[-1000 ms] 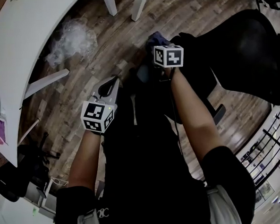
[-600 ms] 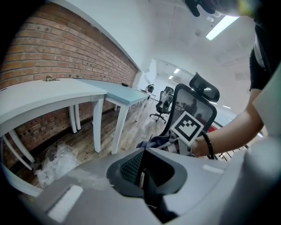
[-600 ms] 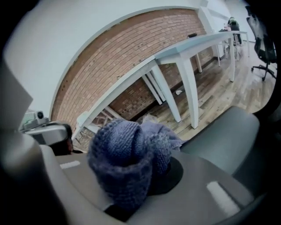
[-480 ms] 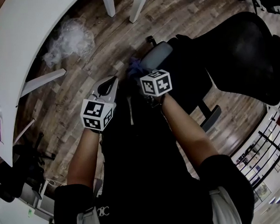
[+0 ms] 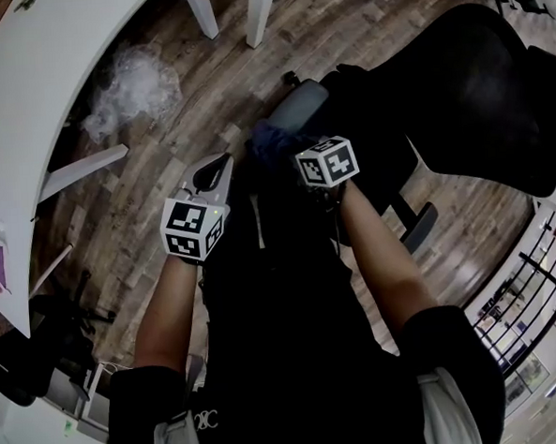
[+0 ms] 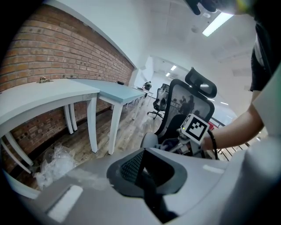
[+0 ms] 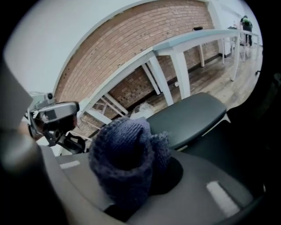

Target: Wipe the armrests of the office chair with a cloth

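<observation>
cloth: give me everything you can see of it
The cloth is dark blue with a coarse, knit-like texture, bunched into a thick rounded wad. The right gripper has its jaws shut on the lower part, and the bulk sticks out ahead of them. It sits at the near end of the grey armrest. Whether it presses on the pad cannot be told.

**Cloth over the jaws, chair and desk cut by the frame**

In the right gripper view the bunched cloth point(image 7: 125, 162) hides the jaw tips of the right gripper point(image 7: 131, 189) and the near end of the armrest point(image 7: 189, 116). In the head view the office chair point(image 5: 477, 92) is cut off at the right edge and the desk point(image 5: 36, 100) at the left. There the gripper seems to cover part of the cloth.
</observation>
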`<state>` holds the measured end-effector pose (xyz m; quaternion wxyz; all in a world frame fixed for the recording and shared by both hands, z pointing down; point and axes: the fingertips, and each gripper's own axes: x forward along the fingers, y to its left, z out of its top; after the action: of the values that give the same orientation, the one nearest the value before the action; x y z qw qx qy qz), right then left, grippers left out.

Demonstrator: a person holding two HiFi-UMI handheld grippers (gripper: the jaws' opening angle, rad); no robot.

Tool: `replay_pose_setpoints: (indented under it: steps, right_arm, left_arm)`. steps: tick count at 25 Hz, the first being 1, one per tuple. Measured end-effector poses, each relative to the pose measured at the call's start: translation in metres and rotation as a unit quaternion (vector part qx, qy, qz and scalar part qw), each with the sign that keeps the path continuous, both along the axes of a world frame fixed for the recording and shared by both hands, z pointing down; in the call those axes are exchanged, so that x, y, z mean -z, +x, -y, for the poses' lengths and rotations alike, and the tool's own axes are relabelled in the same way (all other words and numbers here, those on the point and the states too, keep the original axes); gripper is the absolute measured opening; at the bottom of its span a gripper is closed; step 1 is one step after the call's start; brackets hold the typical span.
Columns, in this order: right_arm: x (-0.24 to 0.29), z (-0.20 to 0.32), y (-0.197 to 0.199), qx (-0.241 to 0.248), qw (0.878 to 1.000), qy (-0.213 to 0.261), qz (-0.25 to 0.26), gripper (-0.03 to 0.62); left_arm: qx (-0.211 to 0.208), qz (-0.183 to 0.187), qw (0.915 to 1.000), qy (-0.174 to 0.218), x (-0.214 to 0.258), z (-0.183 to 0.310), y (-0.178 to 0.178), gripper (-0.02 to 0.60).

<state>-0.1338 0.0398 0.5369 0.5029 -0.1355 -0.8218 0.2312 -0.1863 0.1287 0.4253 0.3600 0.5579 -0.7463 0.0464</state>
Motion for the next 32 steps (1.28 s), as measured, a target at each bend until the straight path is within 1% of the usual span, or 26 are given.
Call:
replay_pose_setpoints:
  steps: [5, 9, 11, 14, 18, 21, 22, 23, 24, 26, 27, 28, 29, 30, 32]
  right_arm:
    - [-0.006, 0.080, -0.017, -0.062, 0.995, 0.080, -0.005, 0.057]
    - [-0.007, 0.134, -0.032, -0.110, 0.986, 0.128, -0.012, 0.057]
    - [-0.006, 0.158, -0.040, -0.138, 0.979, 0.151, -0.014, 0.057]
    - [-0.007, 0.172, -0.048, -0.156, 0.975, 0.158, -0.012, 0.057]
    - [-0.005, 0.154, -0.047, -0.163, 0.975, 0.149, 0.028, 0.057]
    - [-0.003, 0.113, -0.034, -0.138, 0.981, 0.122, 0.058, 0.057]
    - [-0.002, 0.097, -0.029, -0.119, 0.984, 0.116, 0.070, 0.057]
    - [-0.002, 0.081, -0.024, -0.091, 0.985, 0.120, 0.086, 0.057]
    - [-0.001, 0.066, -0.019, -0.053, 0.984, 0.133, 0.108, 0.056]
    - [0.002, 0.038, -0.010, 0.034, 0.974, 0.160, 0.156, 0.054]
    - [0.002, 0.026, -0.003, 0.070, 0.969, 0.161, 0.175, 0.054]
    - [0.001, 0.017, 0.005, 0.095, 0.965, 0.158, 0.188, 0.054]
    - [-0.001, 0.013, 0.014, 0.109, 0.962, 0.156, 0.195, 0.054]
    - [-0.006, 0.012, 0.022, 0.112, 0.961, 0.157, 0.197, 0.054]
    - [-0.019, 0.020, 0.035, 0.098, 0.963, 0.164, 0.192, 0.054]
  left_arm:
    - [-0.002, -0.004, 1.0000, -0.008, -0.005, 0.003, 0.012, 0.003]
    - [0.014, -0.019, 0.9997, -0.005, -0.003, 0.004, 0.018, 0.003]
    - [0.015, -0.018, 0.9997, -0.010, -0.003, 0.003, 0.020, 0.003]
    - [0.006, -0.006, 0.9996, -0.027, -0.004, 0.000, 0.023, 0.003]
    - [-0.004, 0.011, 0.9987, -0.050, -0.005, -0.006, 0.023, 0.003]
    - [-0.016, 0.010, 0.9980, -0.061, -0.010, -0.003, 0.026, 0.003]
    - [-0.022, 0.010, 0.9977, -0.063, -0.011, 0.001, 0.027, 0.003]
    - [-0.029, 0.012, 0.9975, -0.064, -0.011, 0.005, 0.028, 0.003]
    - [-0.038, 0.013, 0.9971, -0.064, -0.011, 0.010, 0.028, 0.003]
    - [-0.057, 0.016, 0.9961, -0.065, -0.010, 0.019, 0.029, 0.003]
    - [-0.066, 0.018, 0.9954, -0.066, -0.010, 0.023, 0.031, 0.003]
    - [-0.077, 0.021, 0.9945, -0.068, -0.010, 0.028, 0.033, 0.003]
    - [-0.088, 0.023, 0.9933, -0.070, -0.009, 0.033, 0.035, 0.003]
    - [-0.101, 0.026, 0.9918, -0.073, -0.008, 0.037, 0.036, 0.003]
    - [-0.124, 0.034, 0.9885, -0.079, -0.008, 0.046, 0.038, 0.003]
